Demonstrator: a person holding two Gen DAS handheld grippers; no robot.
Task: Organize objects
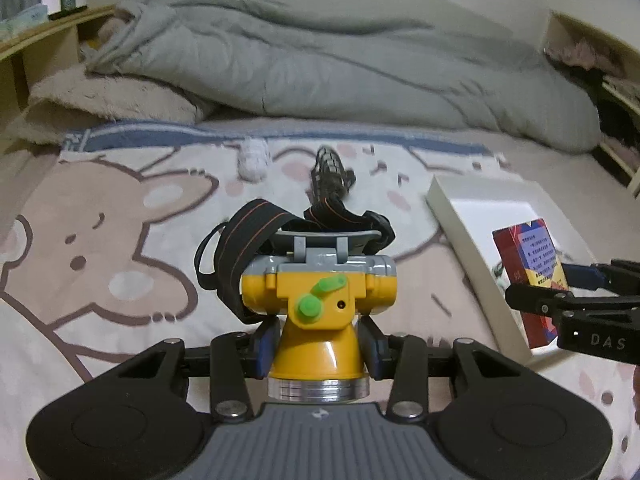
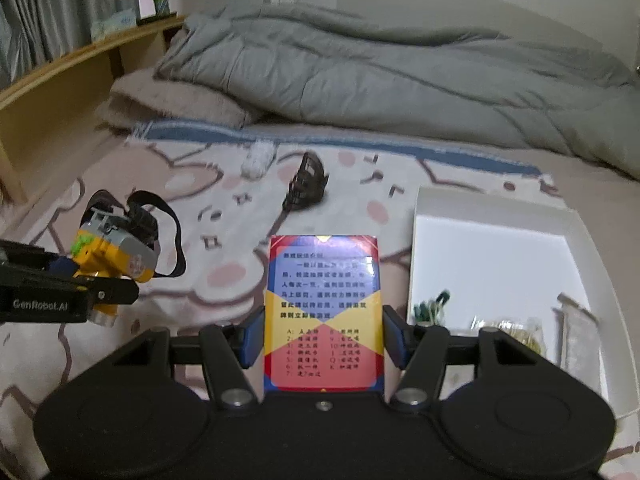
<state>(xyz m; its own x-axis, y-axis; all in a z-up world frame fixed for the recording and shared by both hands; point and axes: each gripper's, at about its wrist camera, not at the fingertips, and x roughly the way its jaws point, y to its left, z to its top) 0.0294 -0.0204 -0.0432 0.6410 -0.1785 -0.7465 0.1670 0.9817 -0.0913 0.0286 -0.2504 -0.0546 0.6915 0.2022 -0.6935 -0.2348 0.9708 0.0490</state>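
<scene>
My left gripper (image 1: 318, 346) is shut on a yellow and grey headlamp (image 1: 320, 300), gripping its yellow cone; the black strap (image 1: 240, 236) hangs behind it above the bed. That headlamp (image 2: 116, 256) and the left gripper (image 2: 86, 286) also show at the left of the right wrist view. My right gripper (image 2: 324, 338) is shut on a red, blue and yellow card box (image 2: 324, 312), held upright over the sheet. The card box (image 1: 528, 276) and the right gripper (image 1: 558, 292) appear at the right edge of the left wrist view.
A white open box (image 2: 496, 256) lies on the bed at right, holding small packets (image 2: 508, 330) and a green clip bundle (image 2: 430, 306). A black hair claw (image 2: 306, 186) and a small white item (image 2: 258, 162) lie on the cartoon sheet. A grey duvet (image 2: 380, 80) is piled behind; a wooden shelf (image 2: 60, 80) stands left.
</scene>
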